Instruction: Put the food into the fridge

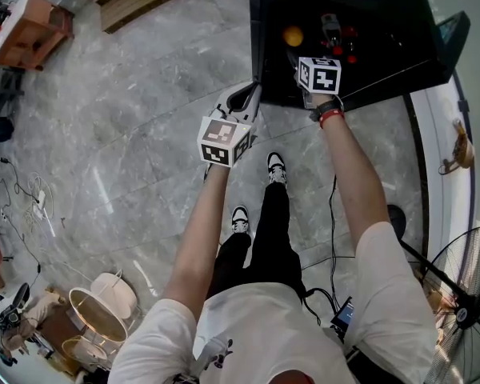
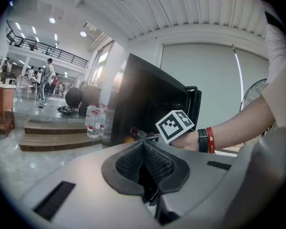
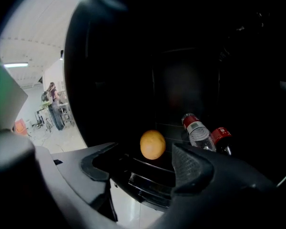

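Currently a person stands on a grey marble floor [image 1: 128,134] facing an open black fridge [image 1: 384,46] at the upper centre-right of the head view.

Right gripper [image 3: 143,168]: reaches into the fridge opening, claw released, jaws wide apart with nothing gripped. In the right gripper view an orange [image 3: 152,144] shows in the gap between the jaws but farther in, lying inside the fridge and not touched by either jaw. In the head view the orange [image 1: 293,36] is at the upper centre, left of the right gripper's marker cube [image 1: 320,74].

Just right of the orange, a clear bottle [image 3: 196,130] with a red cap and a red bottle [image 3: 222,137] lie tilted inside the fridge, side by side. The fridge interior is very dark and little else can be made out.

Left gripper [image 2: 144,147]: claw clenched, jaws pressed together on nothing. In the head view it sits at centre frame, just outside the fridge's left edge and above the floor. Its own view looks past the fridge side toward the right gripper's cube.

The right wrist wears a dark watch and a red band [image 1: 330,117].

Background: wooden steps [image 2: 57,137] with water bottles [image 2: 93,120] at mid-left of the left gripper view, and a standing fan [image 1: 464,310] at the lower right of the head view.
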Demonstrator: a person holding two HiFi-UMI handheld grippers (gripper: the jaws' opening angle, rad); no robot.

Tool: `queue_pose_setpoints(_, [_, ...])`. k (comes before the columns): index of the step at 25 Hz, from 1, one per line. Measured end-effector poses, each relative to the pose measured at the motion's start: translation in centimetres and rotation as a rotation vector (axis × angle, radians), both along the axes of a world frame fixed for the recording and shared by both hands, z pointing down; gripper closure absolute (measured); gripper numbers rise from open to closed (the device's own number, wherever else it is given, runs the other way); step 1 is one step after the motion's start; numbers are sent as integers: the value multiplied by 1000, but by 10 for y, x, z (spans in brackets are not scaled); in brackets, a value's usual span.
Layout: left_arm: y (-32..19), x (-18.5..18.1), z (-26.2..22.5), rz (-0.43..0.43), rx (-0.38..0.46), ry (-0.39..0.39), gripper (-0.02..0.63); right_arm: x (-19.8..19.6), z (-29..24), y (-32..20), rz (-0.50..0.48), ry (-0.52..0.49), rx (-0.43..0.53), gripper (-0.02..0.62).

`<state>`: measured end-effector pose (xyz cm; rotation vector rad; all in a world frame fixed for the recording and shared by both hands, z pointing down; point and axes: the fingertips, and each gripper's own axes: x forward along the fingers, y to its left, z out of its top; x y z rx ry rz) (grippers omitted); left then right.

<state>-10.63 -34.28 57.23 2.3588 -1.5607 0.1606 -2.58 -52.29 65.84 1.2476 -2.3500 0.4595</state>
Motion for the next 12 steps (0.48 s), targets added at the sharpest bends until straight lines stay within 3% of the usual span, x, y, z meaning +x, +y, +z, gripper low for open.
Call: queue_pose_setpoints(12, [14,-4,-24,1,3,6,586,18,-20,46,-6,-10,-15,268])
